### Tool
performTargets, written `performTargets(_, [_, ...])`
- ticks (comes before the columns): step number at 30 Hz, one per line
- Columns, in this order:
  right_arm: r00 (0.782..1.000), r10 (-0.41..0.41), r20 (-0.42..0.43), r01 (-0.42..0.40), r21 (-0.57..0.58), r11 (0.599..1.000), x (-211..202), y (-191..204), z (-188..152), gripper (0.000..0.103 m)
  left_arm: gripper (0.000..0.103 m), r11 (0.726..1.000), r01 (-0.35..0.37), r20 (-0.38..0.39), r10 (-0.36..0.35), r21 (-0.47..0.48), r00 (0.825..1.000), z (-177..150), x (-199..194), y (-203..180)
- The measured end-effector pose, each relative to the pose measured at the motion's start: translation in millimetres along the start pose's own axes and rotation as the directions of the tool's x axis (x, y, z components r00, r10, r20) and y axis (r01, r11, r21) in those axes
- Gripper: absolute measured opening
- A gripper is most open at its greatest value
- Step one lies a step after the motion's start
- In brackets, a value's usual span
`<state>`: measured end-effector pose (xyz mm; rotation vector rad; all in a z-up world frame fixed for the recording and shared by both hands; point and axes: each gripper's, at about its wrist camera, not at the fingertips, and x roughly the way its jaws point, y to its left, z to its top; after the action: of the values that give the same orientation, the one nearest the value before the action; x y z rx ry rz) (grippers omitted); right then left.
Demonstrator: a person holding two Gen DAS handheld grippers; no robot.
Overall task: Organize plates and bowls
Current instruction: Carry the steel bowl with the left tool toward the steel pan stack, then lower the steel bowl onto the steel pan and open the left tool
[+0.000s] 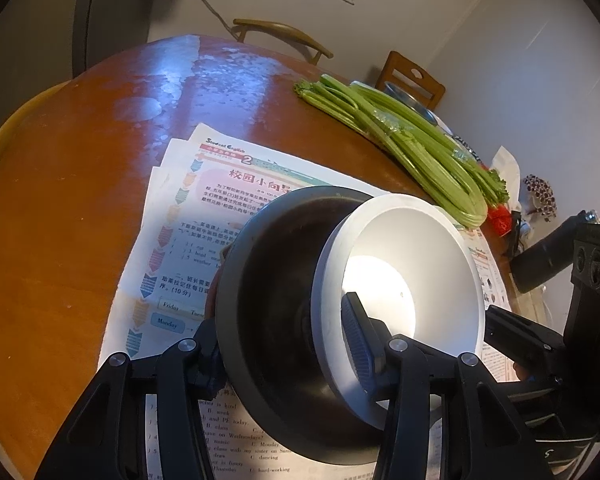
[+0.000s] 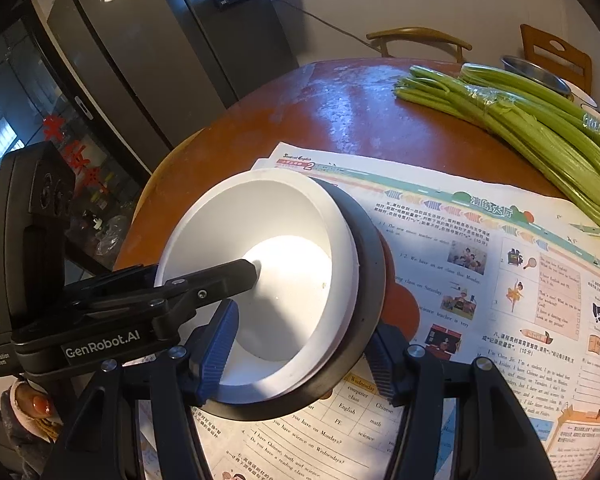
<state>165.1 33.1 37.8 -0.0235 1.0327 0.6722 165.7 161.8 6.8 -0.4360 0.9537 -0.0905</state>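
Note:
A white bowl (image 1: 412,248) sits nested inside a dark grey bowl (image 1: 272,264), and both are held tilted over the printed papers (image 1: 188,216). My left gripper (image 1: 284,340) is shut on the stacked bowls, with one finger (image 1: 360,336) inside the white bowl and the other outside the dark one. My right gripper (image 2: 300,356) is shut on the opposite side of the same stack: its blue pad (image 2: 216,352) is inside the white bowl (image 2: 284,232), and the other finger is outside the dark bowl (image 2: 370,248). In the right wrist view the left gripper (image 2: 252,272) reaches into the white bowl.
The round wooden table (image 1: 80,208) carries the papers, a bunch of celery (image 2: 540,128) and a metal bowl (image 2: 536,74) at the far right. Two wooden chairs (image 2: 420,38) stand behind it. A dark cabinet (image 2: 148,60) stands to the left, and a dark bottle (image 1: 548,256) is on the right.

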Motion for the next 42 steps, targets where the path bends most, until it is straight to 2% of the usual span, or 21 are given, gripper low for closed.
performTargets(7, [0.997, -0.065, 0.032, 0.065, 0.001, 0.998, -6, -3, 1, 0.06, 0.062, 0.999, -0.033, 0.034, 0.033, 0.014, 0.999, -3, -12, -3])
performTargets(14, [0.991, -0.089, 0.098, 0.092, -0.02, 0.996, -29, 2, -4, 0.06, 0.065, 0.998, -0.059, 0.084, 0.059, -0.004, 0.995, -10, -34, -3])
performTargets(17, [0.988, -0.092, 0.124, 0.097, -0.033, 0.995, -42, 7, -9, 0.06, 0.068, 0.995, -0.095, 0.152, 0.094, -0.001, 0.984, -19, -54, -8])
performTargets(20, [0.982, -0.099, 0.161, 0.11, -0.059, 0.992, -57, 15, -20, 0.06, 0.07, 0.989, -0.149, 0.217, 0.144, 0.009, 0.965, -35, -72, -19])
performTargets(25, [0.97, -0.119, 0.212, 0.147, -0.123, 0.981, -79, 29, -52, 0.06, 0.071, 0.975, -0.221, 0.264, 0.21, 0.011, 0.941, -70, -88, -37])
performTargets(30, [0.959, -0.158, 0.236, 0.193, -0.136, 0.972, -94, 31, -88, 0.06, 0.071, 0.969, -0.247, 0.236, 0.235, 0.022, 0.943, -100, -86, -48])
performTargets(32, [0.959, -0.157, 0.237, 0.191, -0.13, 0.973, -99, 29, -99, 0.06, 0.071, 0.966, -0.254, 0.221, 0.239, 0.04, 0.946, -111, -85, -53])
performTargets(37, [0.957, -0.172, 0.235, 0.199, -0.095, 0.975, -108, 23, -125, 0.06, 0.071, 0.957, -0.287, 0.222, 0.273, 0.032, 0.936, -136, -83, -61])
performTargets(40, [0.951, -0.183, 0.248, 0.21, -0.086, 0.974, -114, 24, -139, 0.06, 0.071, 0.961, -0.272, 0.209, 0.258, 0.041, 0.943, -146, -81, -66])
performTargets(42, [0.952, -0.177, 0.251, 0.203, -0.078, 0.976, -117, 23, -145, 0.06, 0.071, 0.958, -0.284, 0.208, 0.269, 0.041, 0.94, -151, -82, -66])
